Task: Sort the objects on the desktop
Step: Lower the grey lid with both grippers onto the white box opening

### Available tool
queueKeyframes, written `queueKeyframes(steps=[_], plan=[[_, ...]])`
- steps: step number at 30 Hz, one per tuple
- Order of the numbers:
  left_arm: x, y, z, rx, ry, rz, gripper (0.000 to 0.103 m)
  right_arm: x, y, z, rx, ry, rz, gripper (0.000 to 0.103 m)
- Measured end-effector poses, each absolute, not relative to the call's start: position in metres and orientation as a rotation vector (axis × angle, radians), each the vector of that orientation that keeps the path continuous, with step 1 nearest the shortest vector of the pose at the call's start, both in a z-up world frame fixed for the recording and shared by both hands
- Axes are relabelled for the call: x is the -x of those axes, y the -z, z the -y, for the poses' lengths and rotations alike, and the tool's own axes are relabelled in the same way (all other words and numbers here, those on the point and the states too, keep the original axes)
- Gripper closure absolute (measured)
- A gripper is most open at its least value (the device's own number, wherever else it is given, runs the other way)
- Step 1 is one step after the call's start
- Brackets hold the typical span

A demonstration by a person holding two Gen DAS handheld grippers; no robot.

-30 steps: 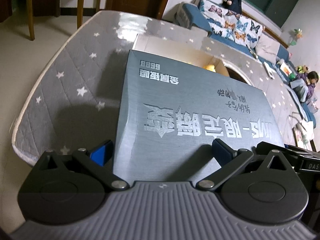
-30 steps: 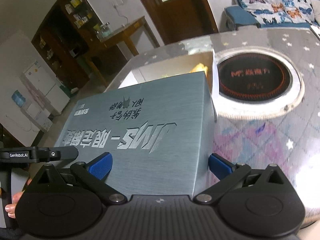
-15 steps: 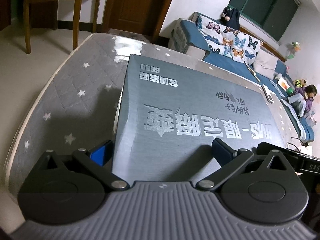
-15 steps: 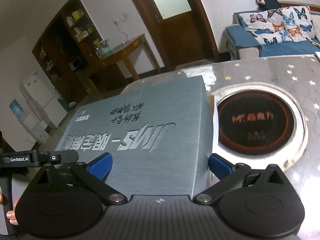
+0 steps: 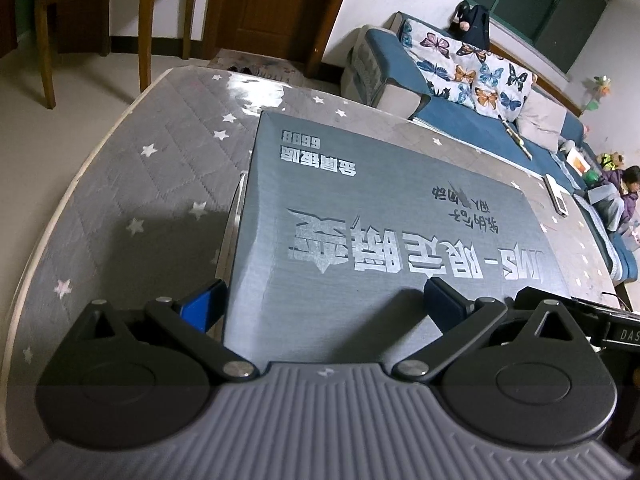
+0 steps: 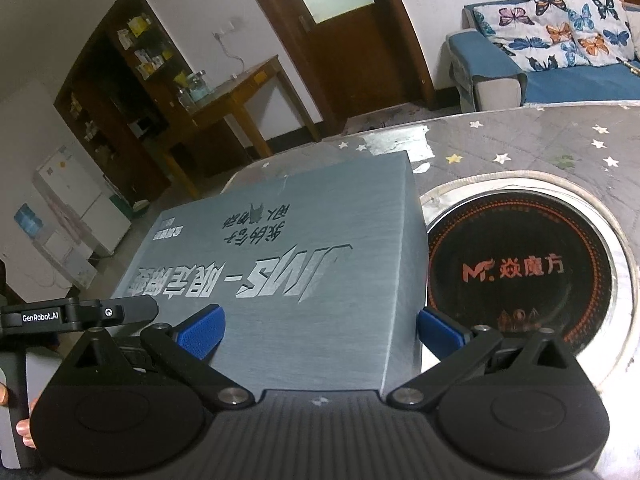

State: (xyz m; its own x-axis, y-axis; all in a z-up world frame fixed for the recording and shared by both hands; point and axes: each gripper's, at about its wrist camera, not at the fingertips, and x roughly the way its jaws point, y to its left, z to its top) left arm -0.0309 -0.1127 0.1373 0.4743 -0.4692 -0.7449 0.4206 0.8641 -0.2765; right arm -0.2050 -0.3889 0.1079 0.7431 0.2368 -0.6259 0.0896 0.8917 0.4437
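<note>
Black linkage grippers, blue-padded jaws, ribbed grey housing, silver pivot screws.

grey star-quilted table, silver-grey printed box lying on it, round black cooktop set beside

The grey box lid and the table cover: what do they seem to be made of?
The box lid looks like cardboard with a brushed-metal print and silver lettering; its edges fold sharply. The table cover looks like quilted grey fabric with stars under glossy clear plastic, since it shows glare.
</note>
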Motion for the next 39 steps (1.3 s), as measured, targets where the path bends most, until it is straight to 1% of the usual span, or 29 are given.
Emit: queueKeyframes(steps=[18,26,39], plan=[[-0.006,-0.118,0.115,0.047,0.545,-0.967,0.0,0.166,-0.086,0.395,-0.496,-0.105,-0.788,0.0],[-0.004,-0.12,0.113,0.028,0.555,-0.951,0.0,0.166,-0.087,0.395,-0.5,-0.108,-0.793,0.0],[-0.015,-0.108,0.1,0.081,0.568,-0.994,0.0,0.166,-0.086,0.39,-0.504,-0.093,-0.807,0.0]])
